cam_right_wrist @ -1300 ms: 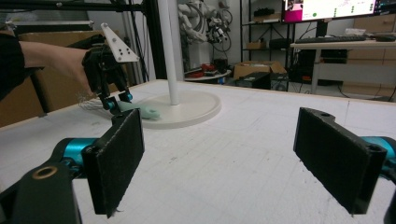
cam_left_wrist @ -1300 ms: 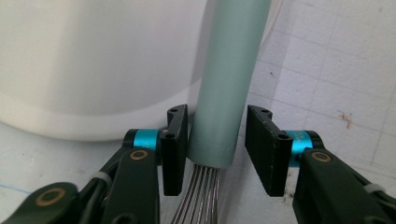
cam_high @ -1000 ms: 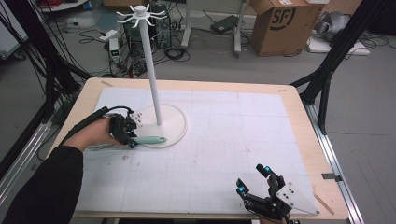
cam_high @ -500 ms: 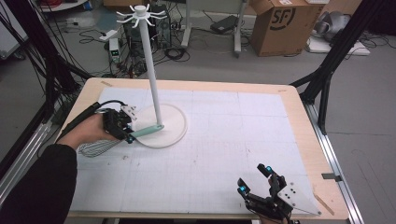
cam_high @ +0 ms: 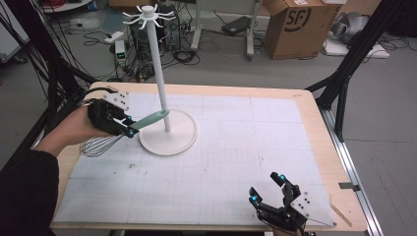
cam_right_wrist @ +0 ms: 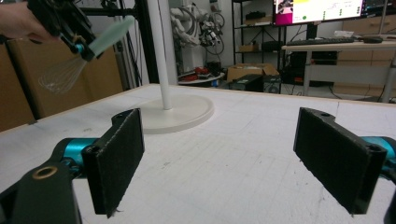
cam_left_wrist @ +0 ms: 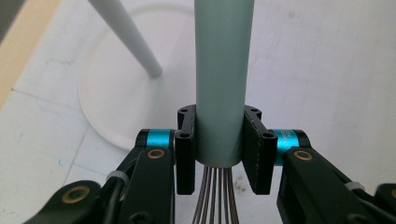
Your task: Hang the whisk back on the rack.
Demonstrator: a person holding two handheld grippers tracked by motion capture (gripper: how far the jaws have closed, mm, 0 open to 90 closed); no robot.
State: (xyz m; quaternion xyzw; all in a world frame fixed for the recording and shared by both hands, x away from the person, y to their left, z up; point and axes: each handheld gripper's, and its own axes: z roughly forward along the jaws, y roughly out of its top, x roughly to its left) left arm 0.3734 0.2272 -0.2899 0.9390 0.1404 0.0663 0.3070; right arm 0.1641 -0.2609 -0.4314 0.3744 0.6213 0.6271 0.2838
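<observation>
The worktop (cam_high: 236, 147) is a pale wooden board covered with a white gridded mat (cam_high: 231, 162), marked with a few dark smudges. Behind it lie a grey floor, tangled cables, a cardboard box (cam_high: 295, 24) and black frame legs. A white stand (cam_high: 162, 73) rises from a round base (cam_high: 172, 140) on the mat's near-left part, with short hooks at its top.

Left of the stand's base, the person's left hand (cam_high: 74, 128), in a dark sleeve, holds the left tool (cam_high: 129, 127) lifted above the worktop, pointing toward the stand's pole. Its jaws are clamped on a whisk (cam_high: 123, 132): in the left gripper view the pads press both sides of the grey-green handle (cam_left_wrist: 219, 79) just above where the wires (cam_left_wrist: 215, 196) enter it. The handle slants up toward the pole, its tip close beside it, and the wire bulb hangs down and away from the stand, above the mat's left edge.

The right tool (cam_high: 268, 189) sits well away from the stand, at the worktop's near edge, low over the mat, jaws spread wide with nothing between them.
</observation>
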